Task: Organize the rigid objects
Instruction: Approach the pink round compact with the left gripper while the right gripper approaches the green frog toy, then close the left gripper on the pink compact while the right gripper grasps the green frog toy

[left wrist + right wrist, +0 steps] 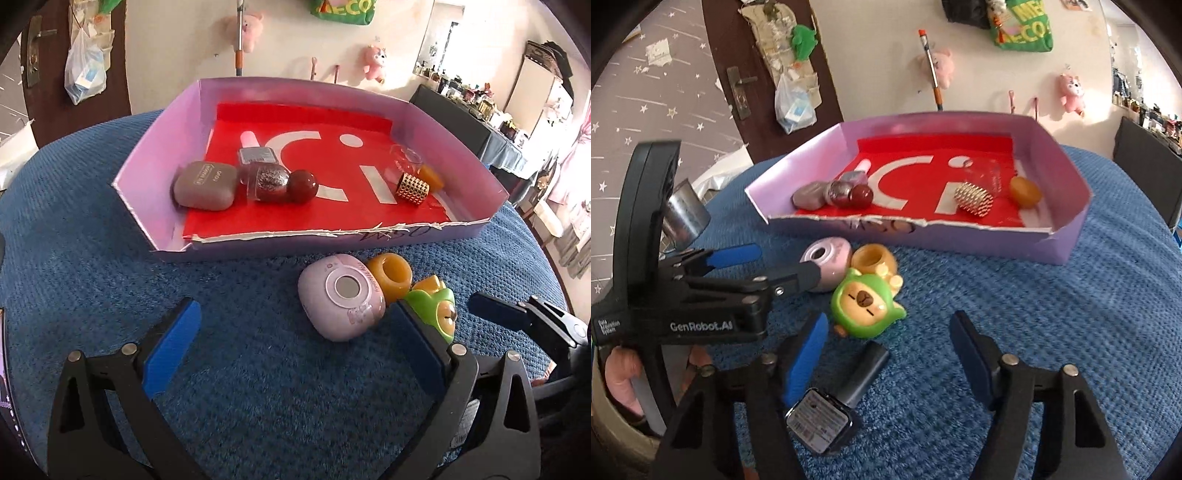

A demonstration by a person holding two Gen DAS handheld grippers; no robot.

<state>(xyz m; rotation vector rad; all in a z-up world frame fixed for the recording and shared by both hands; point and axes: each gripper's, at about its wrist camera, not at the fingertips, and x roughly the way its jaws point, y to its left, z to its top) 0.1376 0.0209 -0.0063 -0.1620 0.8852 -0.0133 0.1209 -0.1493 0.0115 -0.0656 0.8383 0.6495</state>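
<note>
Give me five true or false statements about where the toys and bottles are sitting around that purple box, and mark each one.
1. The gold studded cylinder lies inside the purple box. True.
2. The green capybara toy lies inside the box. False: it lies on the blue cloth in front of the box.
3. The pink toy camera is clamped by the left gripper. False: both grippers are open, and the camera sits on the cloth.
4. The black-capped bottle lies on its side near the right gripper. True.
5. The grey earbud case lies outside the box. False: it sits inside, near the left wall.
</note>
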